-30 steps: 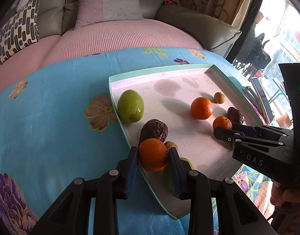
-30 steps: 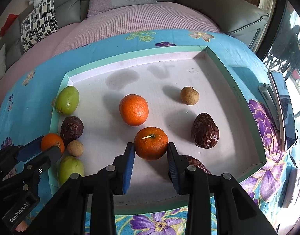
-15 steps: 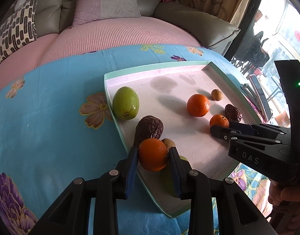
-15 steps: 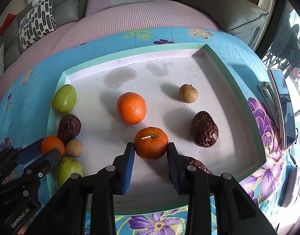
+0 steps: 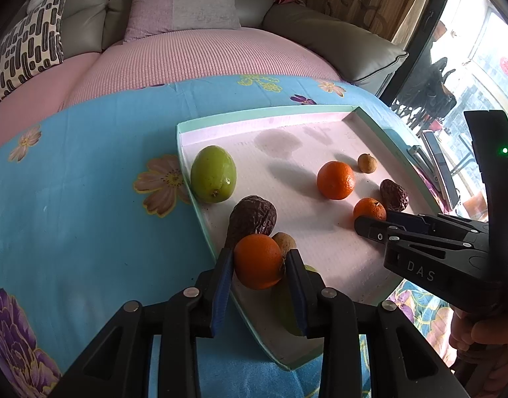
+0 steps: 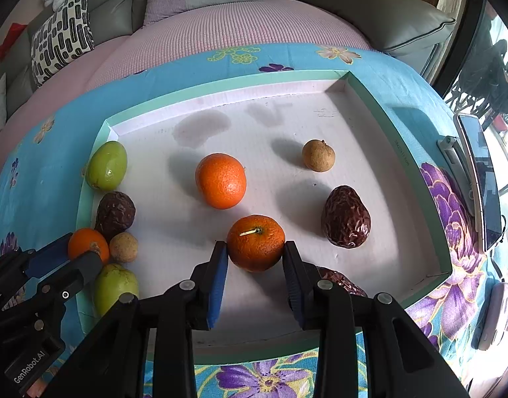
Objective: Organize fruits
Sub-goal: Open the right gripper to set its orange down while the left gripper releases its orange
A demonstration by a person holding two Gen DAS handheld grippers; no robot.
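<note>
Left gripper (image 5: 259,262) clamping an orange (image 5: 258,261) at the tray's left rim (image 5: 201,212), right gripper (image 6: 255,253) squeezing a stemmed orange (image 6: 256,242) mid-tray, bare floor lying open toward the far wall (image 6: 221,94).

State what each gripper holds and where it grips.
Left gripper clamps an orange by its sides. Right gripper clamps a stemmed orange by its sides.

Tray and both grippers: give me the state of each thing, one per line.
Left gripper: shut on small orange.
Right gripper: shut on stemmed orange.
Third orange: loose on tray.
Green fruit: resting by tray's left wall.
Phone: lying beside tray.
</note>
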